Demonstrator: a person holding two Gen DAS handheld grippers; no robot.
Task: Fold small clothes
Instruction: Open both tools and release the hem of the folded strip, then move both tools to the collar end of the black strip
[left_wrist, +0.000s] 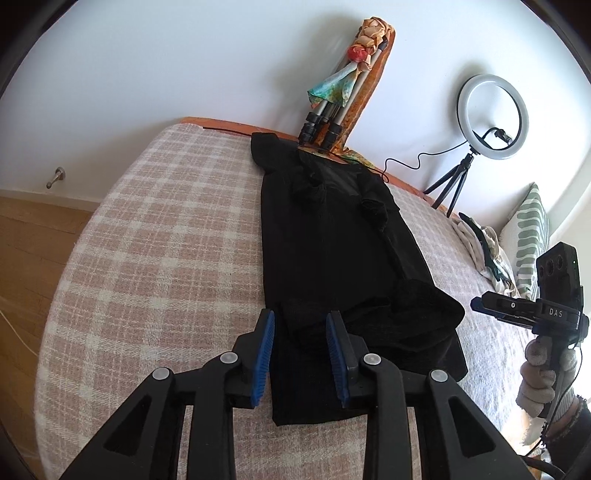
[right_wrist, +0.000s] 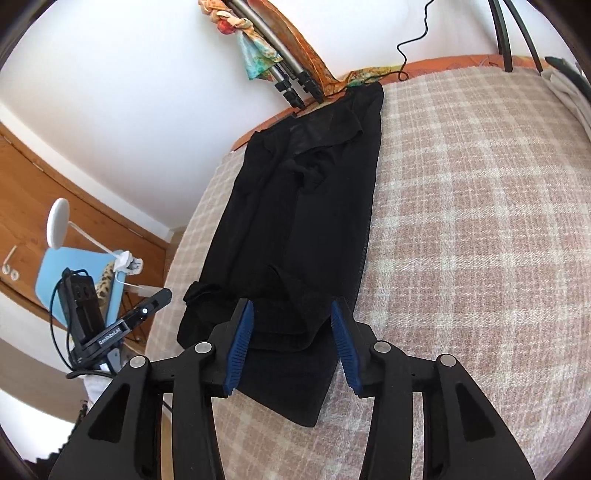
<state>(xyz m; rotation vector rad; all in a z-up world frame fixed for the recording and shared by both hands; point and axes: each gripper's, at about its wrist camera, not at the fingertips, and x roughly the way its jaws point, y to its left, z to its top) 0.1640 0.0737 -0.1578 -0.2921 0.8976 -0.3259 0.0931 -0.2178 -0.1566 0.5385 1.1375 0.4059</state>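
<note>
Tripod (left_wrist: 325, 122) and ring light (left_wrist: 492, 116) stand beyond one black garment (left_wrist: 332, 251) laid lengthwise on the plaid blanket (left_wrist: 166, 240). Two claws, left gripper (left_wrist: 301, 354) and right gripper (right_wrist: 291, 345), hang spread over its near end, gripping nothing.

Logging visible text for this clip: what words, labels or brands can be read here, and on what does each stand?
"DAS": white letters on the right gripper body, seen from the left wrist view.
"GenRobot.AI", as best it reads, small and slanted: on the left gripper body, seen from the right wrist view.
Nothing legible on the black garment, blanket or ring light.
</note>
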